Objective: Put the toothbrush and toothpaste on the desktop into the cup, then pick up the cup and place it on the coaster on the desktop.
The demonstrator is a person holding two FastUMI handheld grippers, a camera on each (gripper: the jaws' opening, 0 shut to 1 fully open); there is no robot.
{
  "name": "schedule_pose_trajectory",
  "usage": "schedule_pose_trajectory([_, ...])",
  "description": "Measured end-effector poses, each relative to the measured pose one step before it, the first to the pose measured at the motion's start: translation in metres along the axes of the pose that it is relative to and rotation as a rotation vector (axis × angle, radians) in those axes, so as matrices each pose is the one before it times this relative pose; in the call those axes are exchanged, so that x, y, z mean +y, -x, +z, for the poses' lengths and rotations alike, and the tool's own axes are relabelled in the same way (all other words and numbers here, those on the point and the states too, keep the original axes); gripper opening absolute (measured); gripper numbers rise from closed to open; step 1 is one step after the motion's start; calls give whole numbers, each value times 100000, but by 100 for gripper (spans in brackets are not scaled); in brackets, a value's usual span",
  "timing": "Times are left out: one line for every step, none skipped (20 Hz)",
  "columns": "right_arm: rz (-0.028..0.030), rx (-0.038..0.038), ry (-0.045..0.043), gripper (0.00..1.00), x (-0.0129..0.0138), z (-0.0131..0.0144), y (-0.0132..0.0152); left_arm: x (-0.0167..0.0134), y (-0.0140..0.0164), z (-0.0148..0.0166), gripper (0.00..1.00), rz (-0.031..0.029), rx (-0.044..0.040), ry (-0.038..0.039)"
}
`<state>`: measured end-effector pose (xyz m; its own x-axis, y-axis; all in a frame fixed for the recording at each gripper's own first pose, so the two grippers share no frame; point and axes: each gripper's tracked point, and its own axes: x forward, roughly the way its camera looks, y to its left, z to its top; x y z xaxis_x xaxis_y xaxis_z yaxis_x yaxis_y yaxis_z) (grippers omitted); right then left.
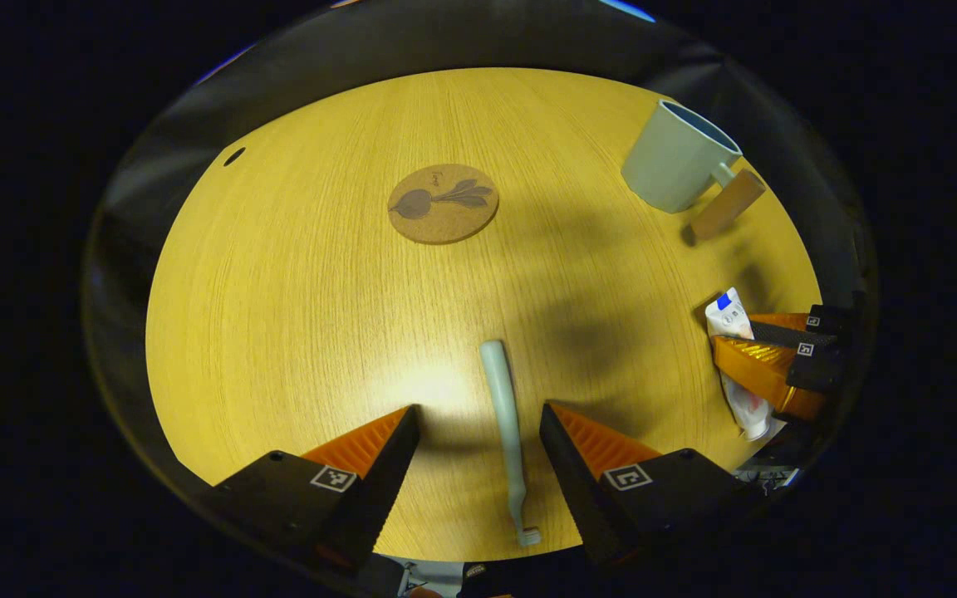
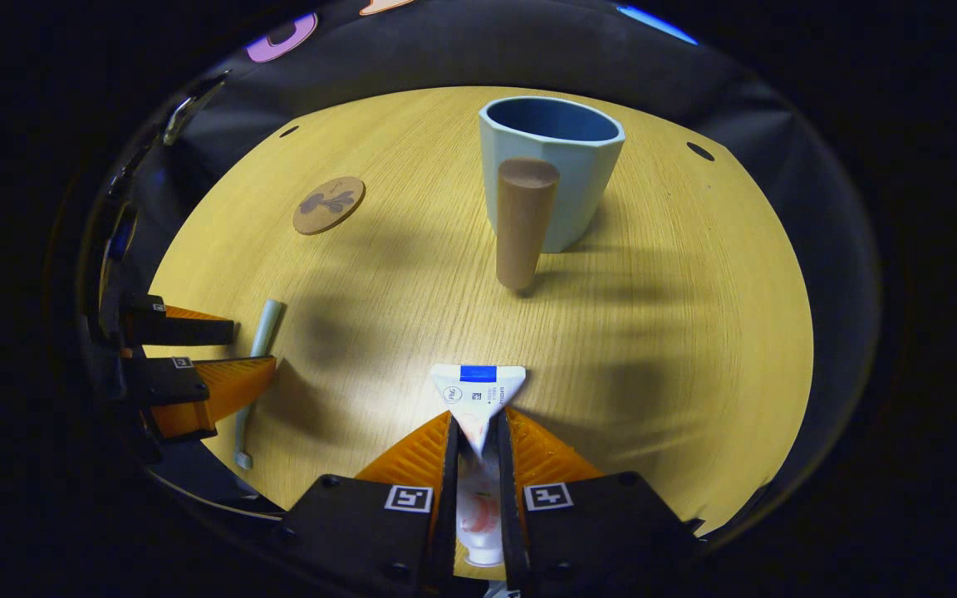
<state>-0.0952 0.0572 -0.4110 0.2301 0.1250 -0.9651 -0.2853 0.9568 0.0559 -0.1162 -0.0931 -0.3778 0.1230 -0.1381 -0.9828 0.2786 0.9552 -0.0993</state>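
Spreading across both views, the round wooden desktop carries everything in the scene. The pale blue cup stands upright on it toward the far side, open mouth up, with its brown wooden handle pointing toward the right gripper view's camera; in the left gripper view the cup sits far right. The left gripper hovers low over the desktop with its 2 fingers spread wide apart, and the toothbrush lies flat between them, touched by neither, bristle end nearest the camera. The right gripper is clenched on the toothpaste, both fingers pressing the tube's sides, its flat crimped end sticking out forward past the tips. The round cork coaster with a dark plant drawing lies bare on the desktop, well apart from the cup and beyond the toothbrush.
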Motion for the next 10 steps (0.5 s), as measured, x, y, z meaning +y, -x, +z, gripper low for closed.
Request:
schedule_pose_trajectory([139,48,74,26,3,2,22,-59,-234,230,90,114,318,-603])
schedule_pose_trajectory([169,108,-107,26,-1,-12,0,-91,83,197,86,-299,425,-478])
schedule_pose_trajectory([117,85,-209,26,-2,44,19,-151,-22,202,83,-899,154,-183])
schedule_pose_trajectory([262,147,-81,26,-11,-29,11,-174,-243,195,73,-424,-790,-496])
schedule_pose_trajectory([189,134,-63,26,-22,7,-37,-31,39,223,65,-135,-253,-758])
schedule_pose_trajectory([249,155,-139,26,21,-49,67,-77,-50,70,55,-301,-315,-640])
schedule_pose_trajectory([81,134,-224,26,10,13,15,-55,-84,97,51,-141,-110,-58])
schedule_pose_trajectory([70,87,-101,26,-10,-16,9,-28,-24,-59,41,48,688,362])
schedule_pose_trajectory([-45,100,104,26,-19,70,47,-30,-46,146,36,-32,-159,908])
schedule_pose_trajectory([-57,159,219,26,61,-118,-83,53,6,47,20,99,-88,-41])
